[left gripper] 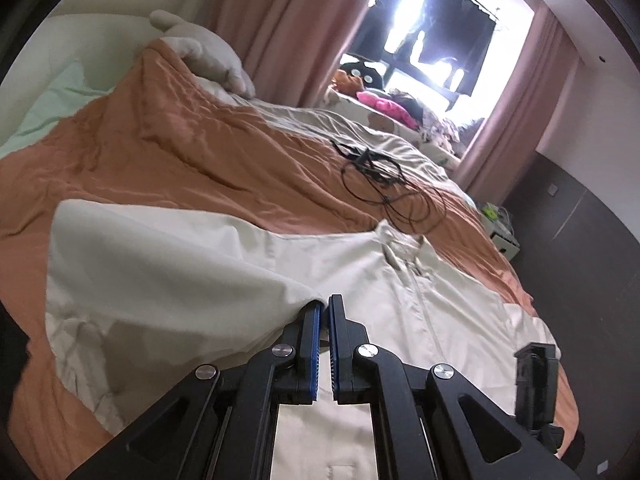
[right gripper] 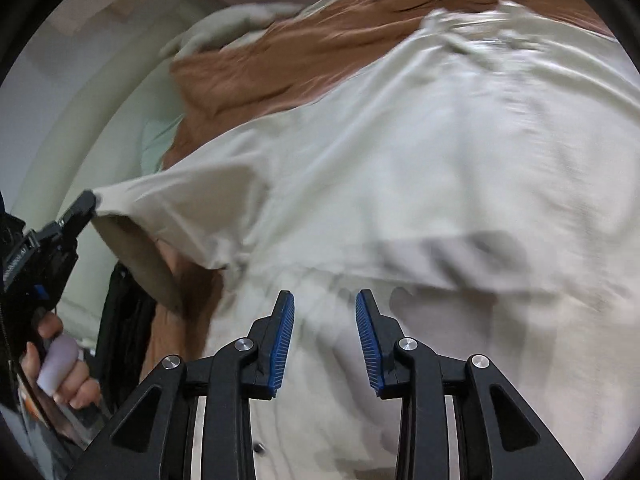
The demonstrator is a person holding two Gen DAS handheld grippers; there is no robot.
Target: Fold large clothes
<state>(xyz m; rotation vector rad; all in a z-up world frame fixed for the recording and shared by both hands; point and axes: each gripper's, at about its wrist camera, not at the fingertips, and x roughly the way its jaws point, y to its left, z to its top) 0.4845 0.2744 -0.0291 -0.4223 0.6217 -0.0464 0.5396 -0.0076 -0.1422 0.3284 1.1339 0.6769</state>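
A cream zip-front jacket (left gripper: 400,280) lies spread across the orange duvet (left gripper: 180,152) of a bed, collar toward the far side, as the first fold gets under way. The left gripper (left gripper: 325,308) has its jaws clenched on the edge of a sleeve (left gripper: 160,264), lifting it off the bed so that it tents up at the near left; the step in hand appears to be carrying that sleeve in over the jacket's body. The right gripper (right gripper: 325,304) hovers over the jacket's lower front with its jaws released and nothing between them. The next move likely calls for laying the sleeve flat across the zip line, then letting go without dragging the cloth.

The left wrist view alone shows the collar, the zip, a tangle of black cables (left gripper: 384,176) farther up the duvet, a white pillow (left gripper: 208,56) and the curtained window (left gripper: 432,36). The right wrist view, blurred, alone shows the left gripper from the side, pinching the sleeve's cuff, and the person's left hand (right gripper: 64,368) on its handle.
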